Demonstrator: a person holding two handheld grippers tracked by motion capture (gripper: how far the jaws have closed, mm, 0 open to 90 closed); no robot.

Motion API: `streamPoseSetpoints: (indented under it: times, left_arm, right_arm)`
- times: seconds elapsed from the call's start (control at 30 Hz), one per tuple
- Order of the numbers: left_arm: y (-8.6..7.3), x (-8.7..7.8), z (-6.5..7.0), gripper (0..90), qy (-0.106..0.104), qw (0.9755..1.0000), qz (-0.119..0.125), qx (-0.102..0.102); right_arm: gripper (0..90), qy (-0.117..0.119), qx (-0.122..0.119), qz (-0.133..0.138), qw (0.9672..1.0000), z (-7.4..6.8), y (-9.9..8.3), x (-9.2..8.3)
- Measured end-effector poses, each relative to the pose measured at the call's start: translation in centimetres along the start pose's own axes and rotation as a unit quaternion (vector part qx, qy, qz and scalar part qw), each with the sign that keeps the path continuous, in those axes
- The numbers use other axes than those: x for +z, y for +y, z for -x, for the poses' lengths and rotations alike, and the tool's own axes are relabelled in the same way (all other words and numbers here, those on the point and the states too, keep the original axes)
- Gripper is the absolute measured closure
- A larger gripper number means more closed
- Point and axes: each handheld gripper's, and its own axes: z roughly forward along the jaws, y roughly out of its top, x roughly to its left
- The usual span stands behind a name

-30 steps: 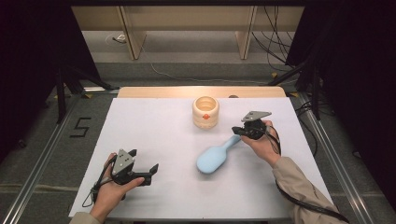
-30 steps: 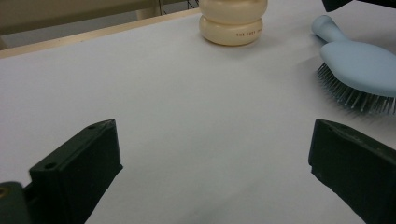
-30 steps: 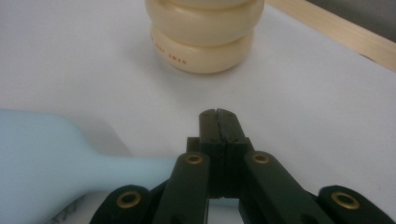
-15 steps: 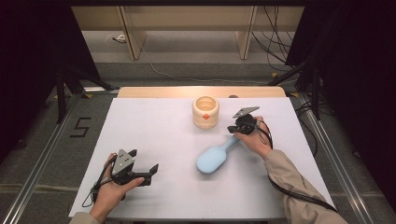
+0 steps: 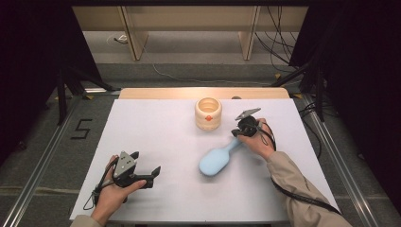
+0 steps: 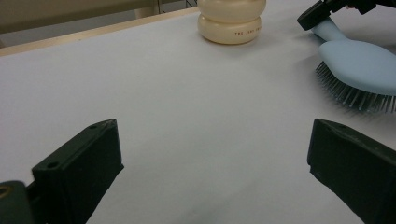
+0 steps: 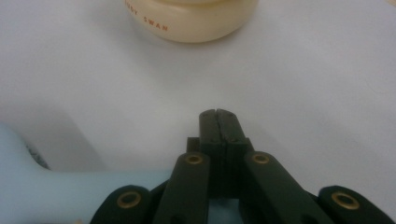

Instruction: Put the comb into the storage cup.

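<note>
Hairbrush [image 5: 216, 161] — cream jar [image 5: 208, 113] nearby

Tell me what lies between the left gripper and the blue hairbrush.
Nothing: in the high view, bare white table separates the left gripper from the blue hairbrush. The left gripper view shows the same.

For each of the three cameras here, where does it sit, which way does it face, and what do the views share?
High view: above the table's near edge, facing forward and down; both forearms, left gripper and right gripper show.
Left gripper view: rides low on the left gripper, facing across the table; its two jaws stand wide apart.
Right gripper view: rides on the right gripper, facing down over its jaws, pressed together above the brush handle.
Shared: all three show the cream jar and blue hairbrush.
</note>
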Motion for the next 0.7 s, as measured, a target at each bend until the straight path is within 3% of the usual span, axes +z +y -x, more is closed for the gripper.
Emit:
streamPoseSetpoints:
  times: [0.47, 0.7]
  left_arm:
    - [0.0, 0.0, 0.1, 2.6, 0.001, 1.0, -0.002, 0.002]
    - [-0.1, 0.0, 0.1, 2.7, 0.0, 1.0, -0.002, 0.003]
  right_arm:
    - [90.0, 0.003, 0.026, -0.042, 0.9988, 0.2, 0.0, -0.8]
    - [90.0, 0.007, 0.02, -0.075, 0.997, 0.0, -0.5, -1.8]
